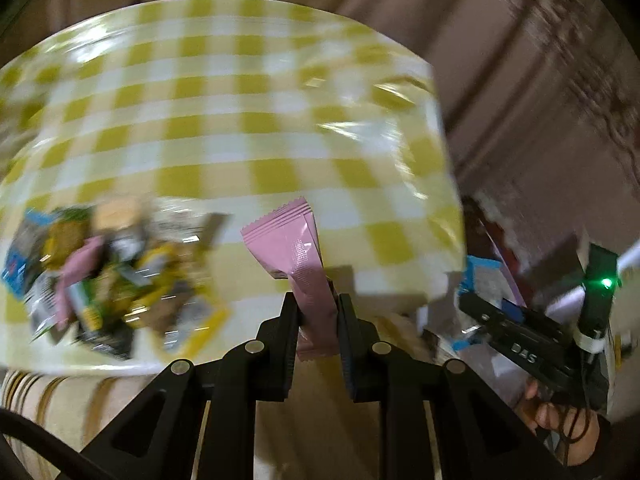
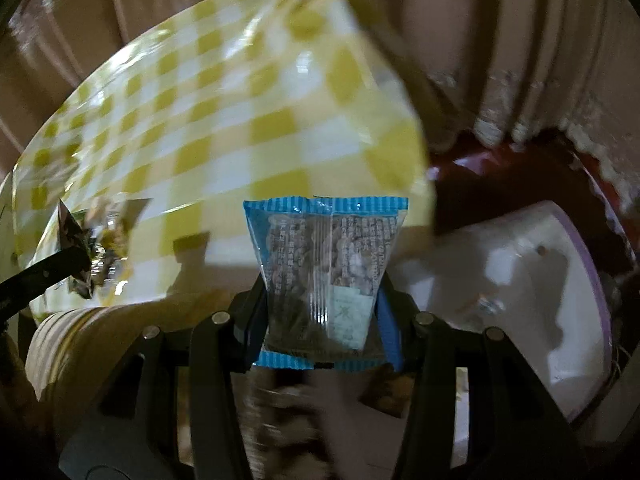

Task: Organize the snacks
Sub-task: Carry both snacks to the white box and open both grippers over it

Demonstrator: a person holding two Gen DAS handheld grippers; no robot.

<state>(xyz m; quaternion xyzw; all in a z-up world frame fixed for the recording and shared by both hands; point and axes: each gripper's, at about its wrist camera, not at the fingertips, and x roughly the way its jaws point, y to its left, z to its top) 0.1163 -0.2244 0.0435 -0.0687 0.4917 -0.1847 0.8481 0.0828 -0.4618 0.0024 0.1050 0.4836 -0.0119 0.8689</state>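
Note:
My left gripper (image 1: 316, 300) is shut on a pink snack packet (image 1: 298, 256), which sticks up between its fingers above the near edge of the yellow checked tablecloth (image 1: 240, 120). A blurred heap of mixed snack packets (image 1: 108, 268) lies on the cloth at the left. My right gripper (image 2: 320, 292) is shut on a clear packet with blue striped ends (image 2: 324, 272), held past the cloth's near right corner. In the left wrist view the right gripper (image 1: 476, 300) shows at the right with that blue packet (image 1: 480, 280). The heap (image 2: 104, 240) shows at the left of the right wrist view.
A white container with a purple rim (image 2: 520, 288) sits to the right, off the table, on a dark red surface (image 2: 500, 176). A striped cloth (image 1: 52, 400) hangs below the table's near edge. Brown curtains (image 1: 540, 80) hang behind. A hand (image 1: 560, 420) grips the right tool.

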